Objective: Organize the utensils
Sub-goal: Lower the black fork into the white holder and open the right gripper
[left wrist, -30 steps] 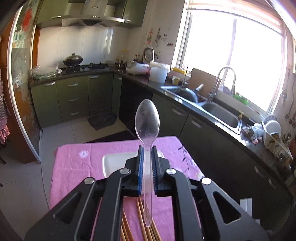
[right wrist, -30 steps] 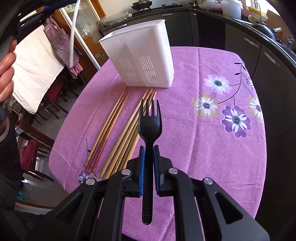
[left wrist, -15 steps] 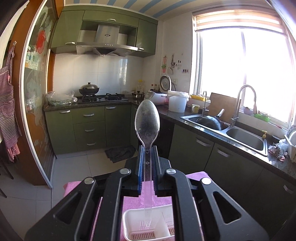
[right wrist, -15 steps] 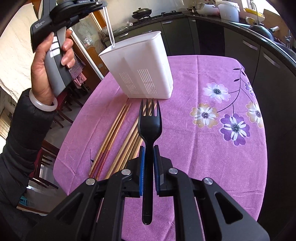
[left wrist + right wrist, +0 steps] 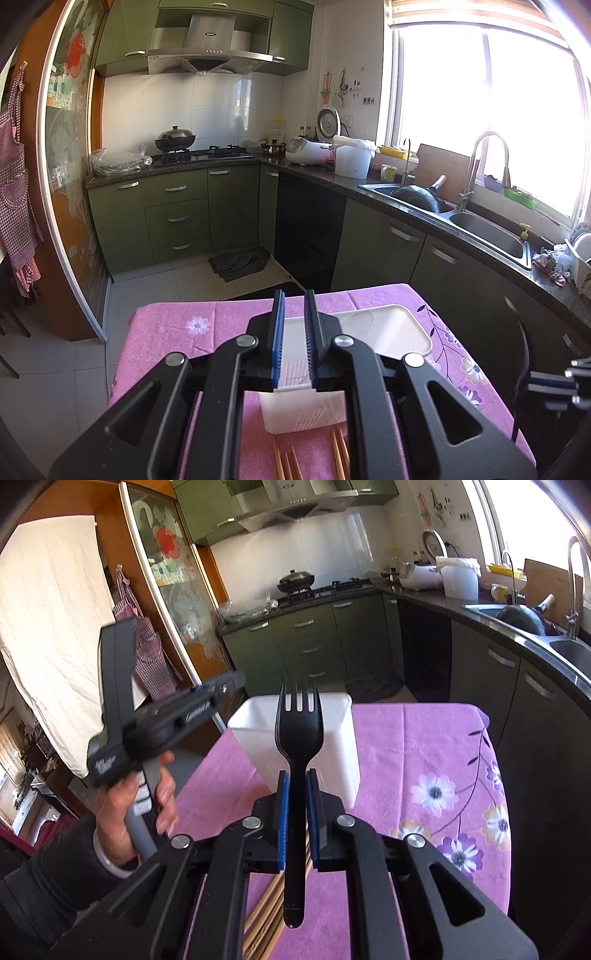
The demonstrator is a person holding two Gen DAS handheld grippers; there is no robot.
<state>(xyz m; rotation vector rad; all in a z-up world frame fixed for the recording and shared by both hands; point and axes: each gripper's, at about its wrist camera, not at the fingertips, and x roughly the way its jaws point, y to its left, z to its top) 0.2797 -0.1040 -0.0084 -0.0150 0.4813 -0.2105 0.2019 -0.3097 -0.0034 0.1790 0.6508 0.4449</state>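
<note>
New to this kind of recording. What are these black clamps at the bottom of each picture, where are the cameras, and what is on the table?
No robot here: a person holds a two-finger clamp in each hand, and a wide-angle camera on each clamp looks out along its fingers. One picture comes from the left gripper, whose jaws have just eased apart, with nothing between them. The other comes from the right gripper, shut on a black plastic fork; it also shows the person's left hand holding the other tool. On the table's purple flowered cloth stands a white utensil holder, with wooden chopsticks lying on its near side.
</note>
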